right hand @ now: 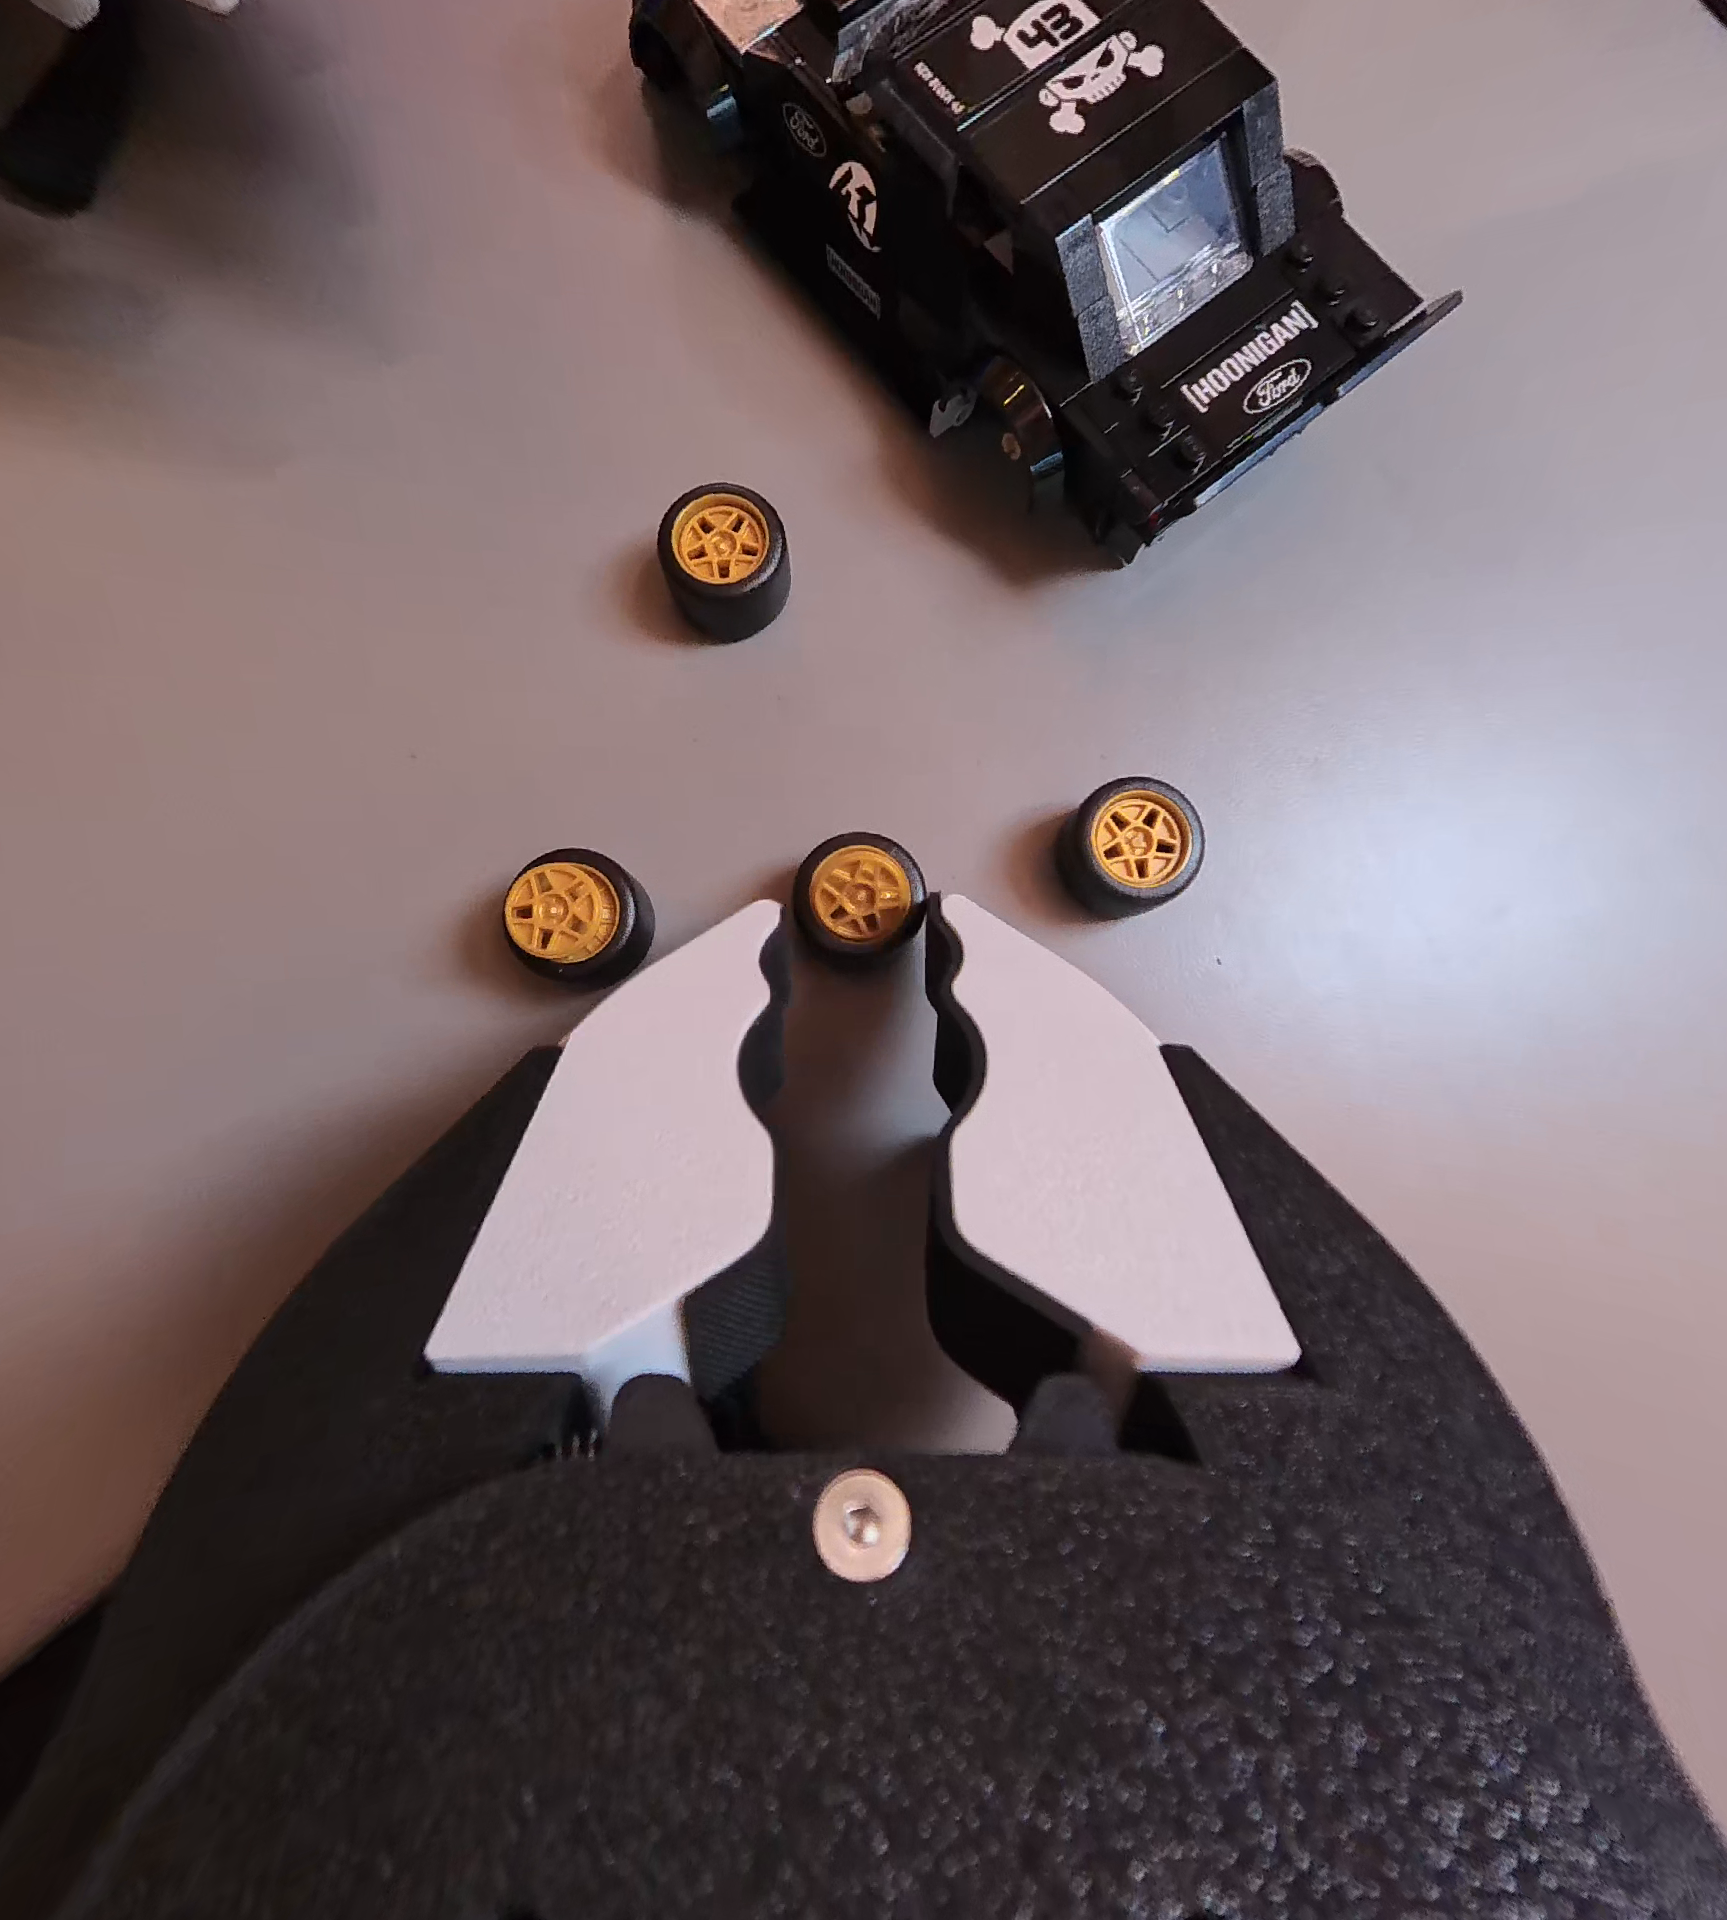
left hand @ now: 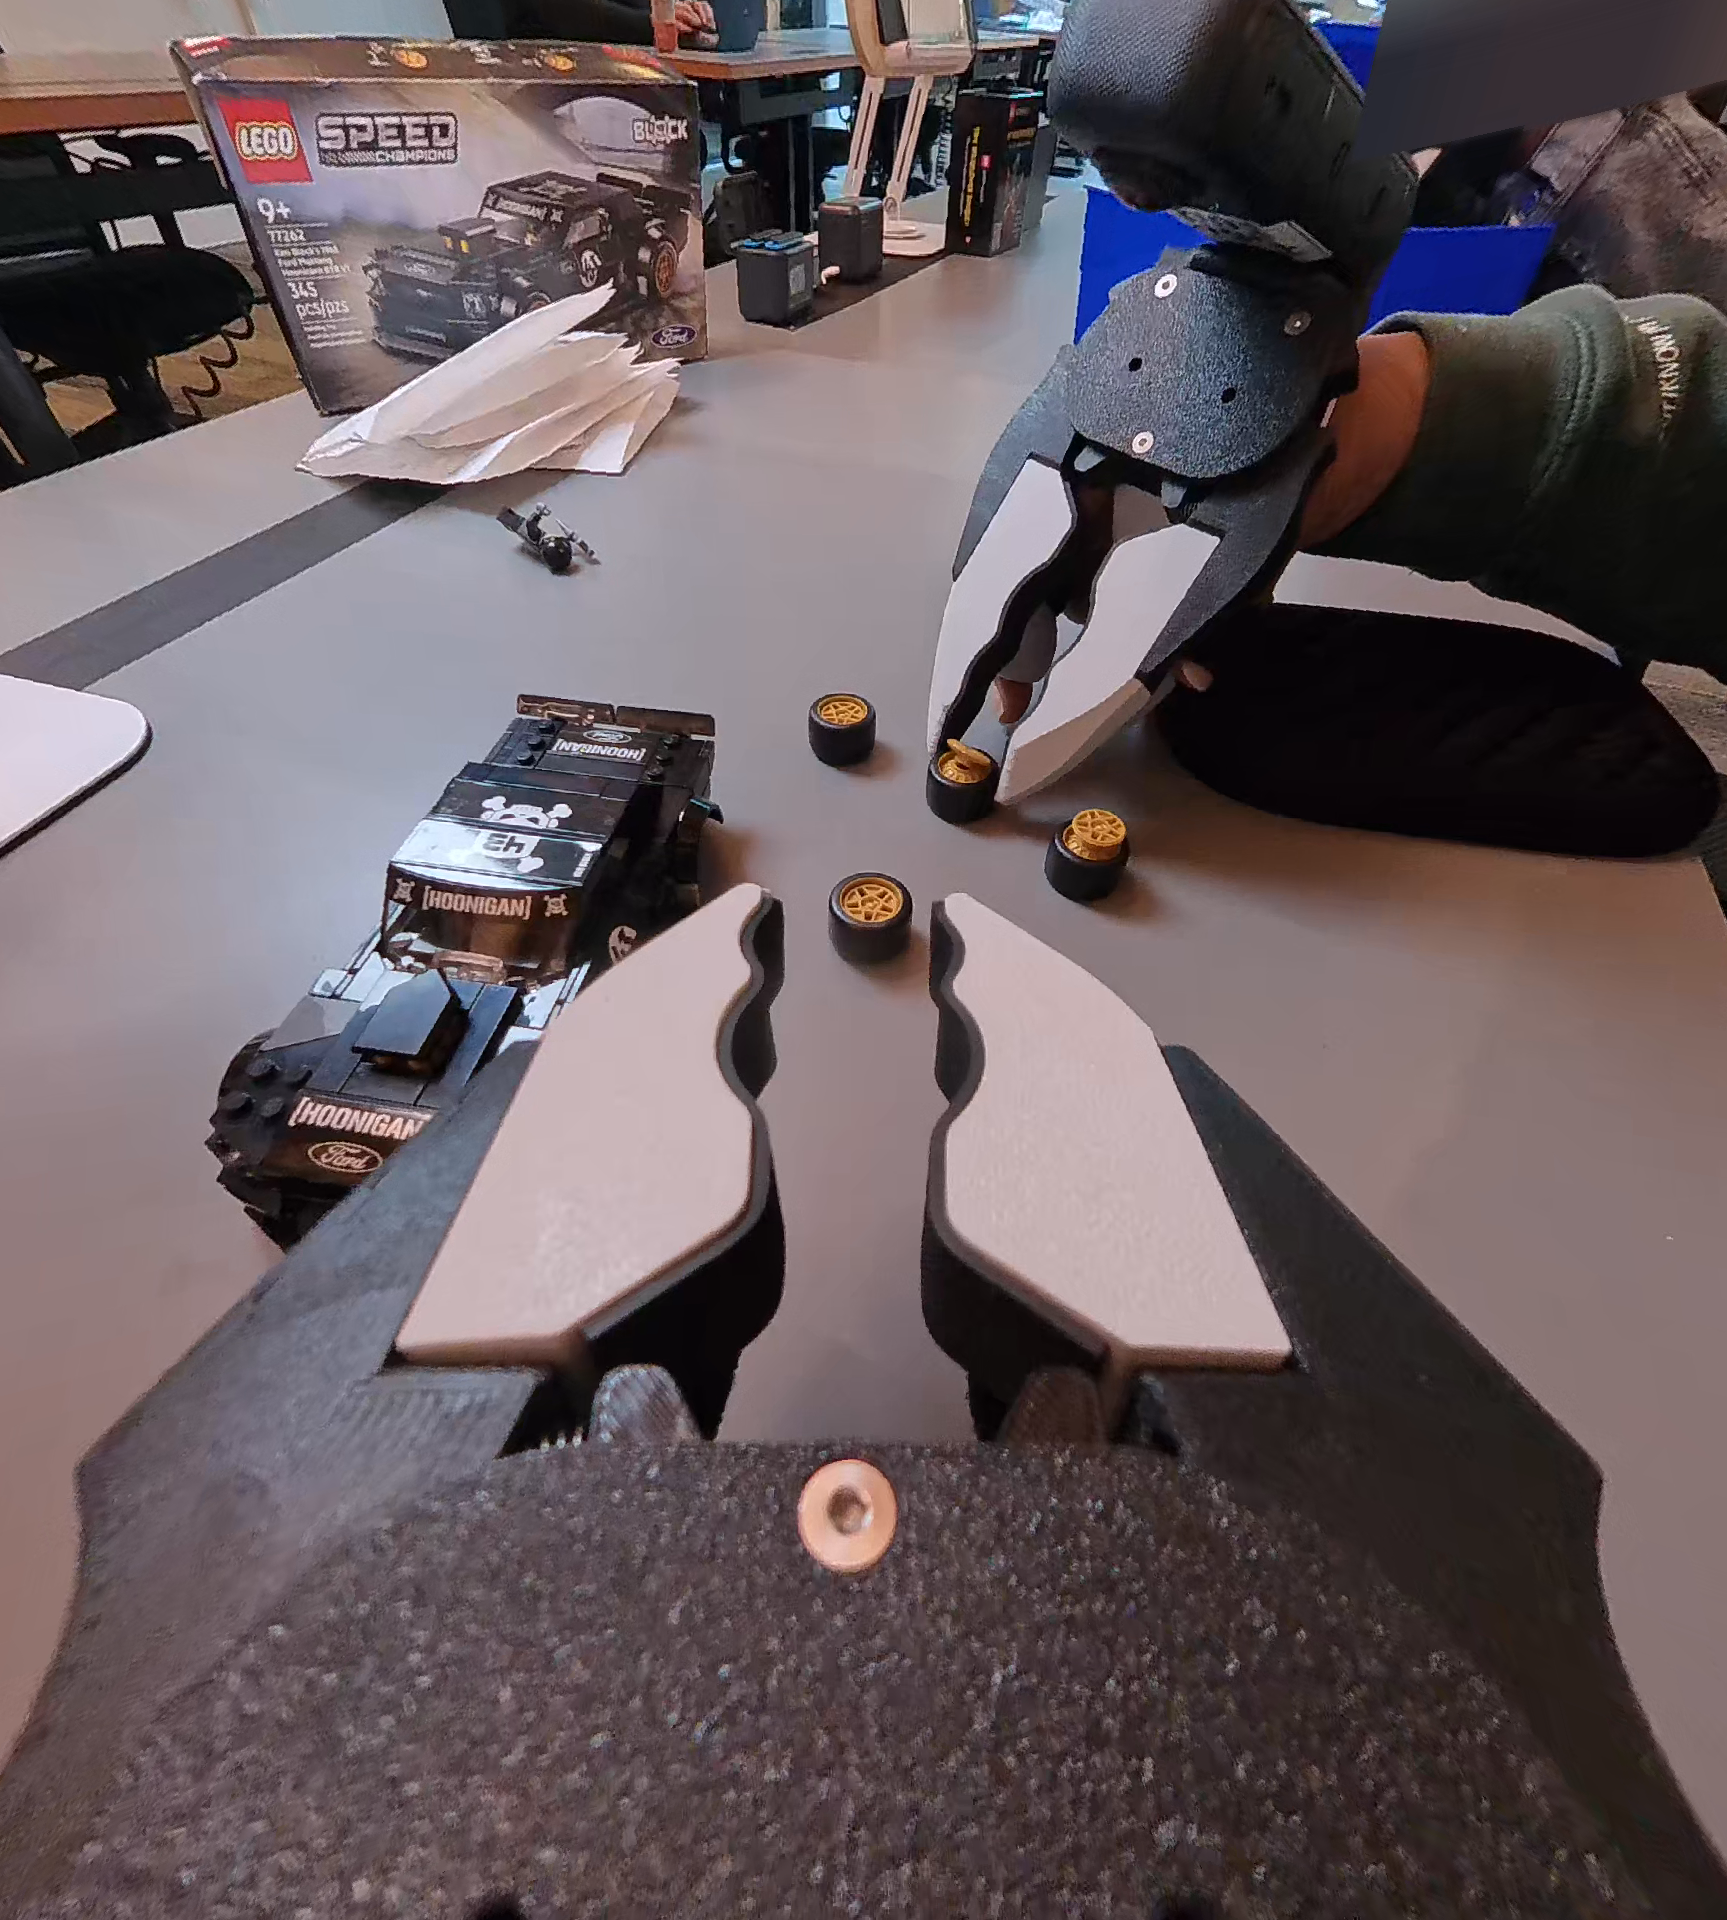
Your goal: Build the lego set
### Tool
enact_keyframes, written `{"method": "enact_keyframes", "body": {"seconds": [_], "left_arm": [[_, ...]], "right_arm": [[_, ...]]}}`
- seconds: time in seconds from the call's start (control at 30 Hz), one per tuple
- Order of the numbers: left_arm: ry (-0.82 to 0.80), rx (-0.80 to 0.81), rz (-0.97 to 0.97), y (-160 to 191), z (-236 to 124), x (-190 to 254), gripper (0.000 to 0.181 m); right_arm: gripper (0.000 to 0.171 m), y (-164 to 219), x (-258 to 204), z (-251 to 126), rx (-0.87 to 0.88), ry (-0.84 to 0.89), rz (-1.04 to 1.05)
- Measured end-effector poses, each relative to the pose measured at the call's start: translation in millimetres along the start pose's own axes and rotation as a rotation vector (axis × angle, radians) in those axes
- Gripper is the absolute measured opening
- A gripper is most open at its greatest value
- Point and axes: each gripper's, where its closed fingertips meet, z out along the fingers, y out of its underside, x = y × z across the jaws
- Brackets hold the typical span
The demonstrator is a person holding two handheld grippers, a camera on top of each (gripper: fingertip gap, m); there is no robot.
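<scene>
On grey table (right hand: pixel 1461 935) | right tool (right hand: pixel 859 909) spread around wheel (right hand: pixel 859 896) | left tool (left hand: pixel 854 904) released | car (left hand: pixel 485 935) wheelless

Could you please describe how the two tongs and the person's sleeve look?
Both tongs, left and right, have a rough, speckled black body with one silver screw in the middle. Each finger carries a flat pale grey plate with a wavy black inner edge. The right tongs show small silver rivets from outside. The sleeve is dark green, with small light writing.
</scene>
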Motion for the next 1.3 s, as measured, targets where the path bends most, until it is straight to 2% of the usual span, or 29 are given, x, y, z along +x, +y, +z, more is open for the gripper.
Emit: {"method": "enact_keyframes", "body": {"seconds": [0.17, 0.4, 0.57, 0.73, 0.83, 1.0, 1.17, 1.3], "left_arm": [[0.015, -0.007, 0.0, 1.4, 1.6, 3.0, 0.027], [0.064, -0.004, 0.099, -2.5, 6.5, 25.1, 0.031], [0.005, 0.042, 0.174, -14.0, 6.7, 30.8, 0.033], [-0.126, 0.118, 0.205, -30.9, -5.5, 15.4, 0.032], [-0.168, 0.137, 0.232, -36.4, -12.0, 10.1, 0.032], [-0.182, 0.078, 0.38, -30.5, -8.5, 15.8, 0.031], [-0.104, -0.085, 0.49, -2.6, 1.8, 23.7, 0.034], [-0.009, -0.168, 0.491, 15.8, 3.1, 31.0, 0.032]], "right_arm": [[0.024, -14.6, -0.1, -9.3, 0.046, 0.006, -0.007], [0.024, -78.3, -44.2, -28.5, 0.19, -0.078, -0.05], [0.024, -122.8, -68.1, -27.7, 0.297, -0.131, 0.029], [0.024, -144.7, -72.7, -24.3, 0.325, -0.127, 0.042], [0.024, -146.0, -72.6, -20.9, 0.307, -0.131, 0.052], [0.024, -136.1, -71.3, -13.9, 0.231, -0.141, 0.053], [0.024, -113.0, -70.7, -2.2, 0.148, -0.139, 0.025], [0.024, -88.3, -73.8, 13.8, 0.1, -0.143, 0.015]]}}
